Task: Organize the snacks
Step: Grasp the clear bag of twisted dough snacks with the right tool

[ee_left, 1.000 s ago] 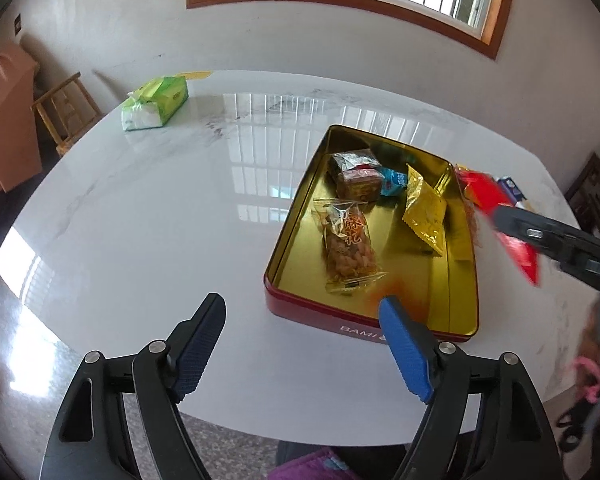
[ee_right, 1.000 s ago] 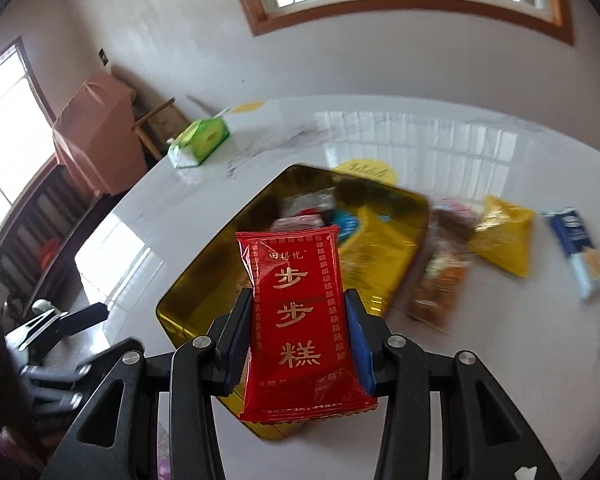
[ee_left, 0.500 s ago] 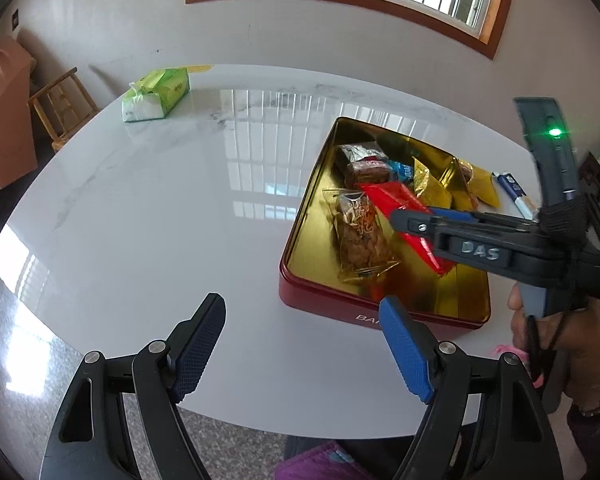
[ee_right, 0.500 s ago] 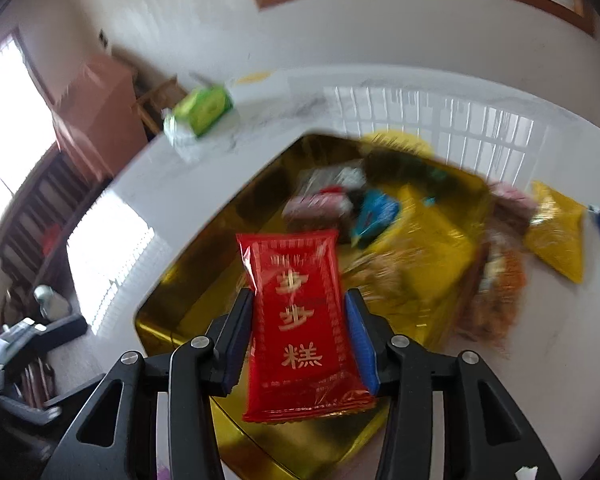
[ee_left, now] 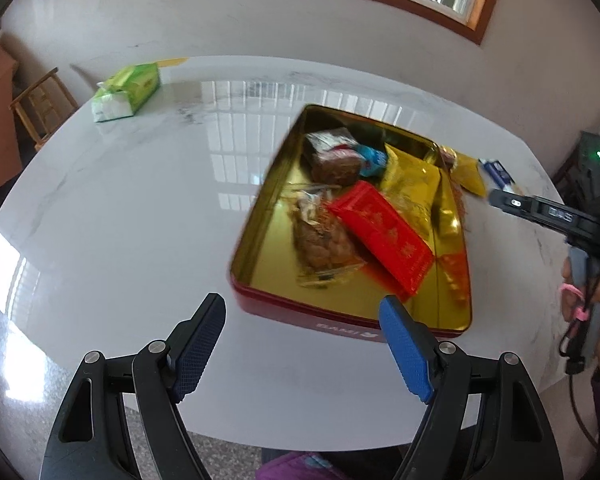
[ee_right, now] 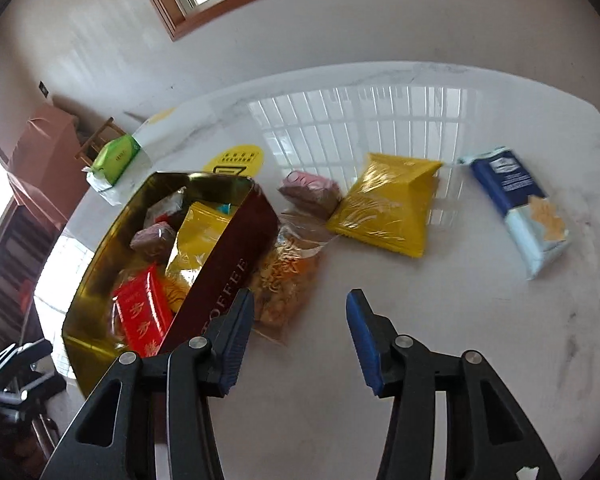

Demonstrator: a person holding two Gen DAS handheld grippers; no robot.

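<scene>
- The tin point(ee_left: 256, 236) sits on the surface point(ee_left: 140, 220) and it's getting full: red pack point(ee_left: 380, 236) in the middle, clear noodle bag point(ee_left: 320, 236) at its 9 o'clock, yellow pouch point(ee_left: 412, 180) at 1, brown cake point(ee_left: 336, 164) at 11.
- Right tongs point(ee_right: 300, 328) have just been opening, nothing between them.
- Left tongs point(ee_left: 300, 344) wide open, empty, at the tin's 6 o'clock.
- Outside the tin, at its 3 o'clock: another yellow pouch point(ee_right: 388, 204) and a blue pack point(ee_right: 516, 208).

The glossy white marbled worktop point(ee_right: 440, 340) carries a red tin point(ee_right: 236, 264) with a gold inside. Just beside the tin lie a clear noodle snack bag point(ee_right: 288, 276), a brown wrapped cake point(ee_right: 312, 192), a yellow packet point(ee_right: 388, 204) and a blue-and-white pack point(ee_right: 520, 208). A green tissue pack point(ee_left: 126, 90) sits at the far edge.
</scene>
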